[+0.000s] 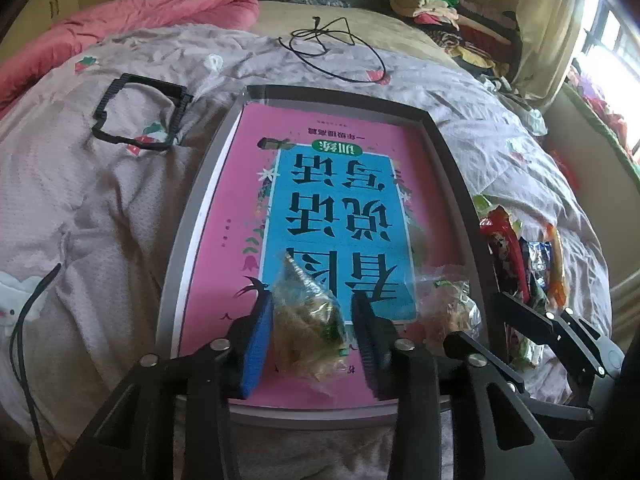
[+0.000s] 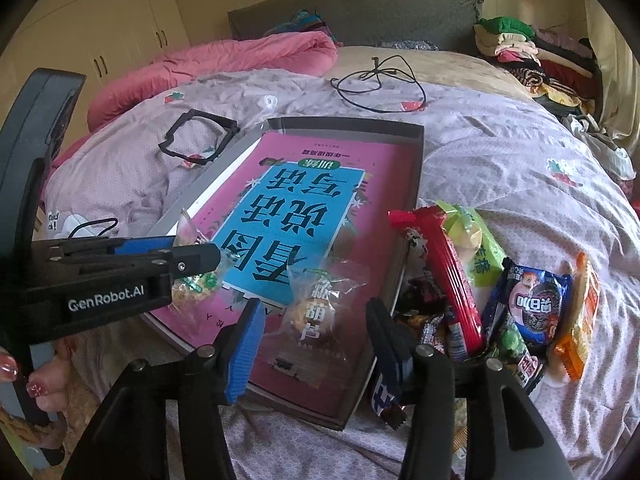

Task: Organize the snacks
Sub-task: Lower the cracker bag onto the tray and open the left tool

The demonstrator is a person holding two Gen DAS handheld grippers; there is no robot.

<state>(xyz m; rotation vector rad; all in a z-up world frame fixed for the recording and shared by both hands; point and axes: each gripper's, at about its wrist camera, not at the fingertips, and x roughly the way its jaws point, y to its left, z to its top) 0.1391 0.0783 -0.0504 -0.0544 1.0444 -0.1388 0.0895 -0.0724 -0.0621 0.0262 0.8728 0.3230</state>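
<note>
Left wrist view: left gripper (image 1: 310,330) low over the near end of the grey tray (image 1: 452,148), jaws parted, blue pad on the left, dark pad on the right. Between them a clear snack packet with green print (image 1: 308,320), lying on the pink and blue book (image 1: 332,204) that lines the tray. Left pad at the packet's edge, contact there hard to judge; right pad just clear of it; no squeeze on the wrapper visible.

Right wrist view: right gripper (image 2: 316,334) likewise over the tray's near right corner, jaws parted. Between them a second clear packet with a round orange sweet (image 2: 316,312), flat on the book, a gap showing on either side, neither pad touching.

To the right, outside the tray, a heap of wrapped snacks (image 2: 492,292) on the grey bedspread (image 2: 520,148): a long red bar (image 2: 452,280), a green packet, a dark blue one, an orange one at the far right.

Farther off on the bed: a black frame (image 2: 198,136) to the left, a coiled black cable (image 2: 380,80) beyond the tray, a pink quilt (image 2: 224,68) far left. Near left, fingers with painted nails (image 2: 40,392) around the left gripper's handle.
</note>
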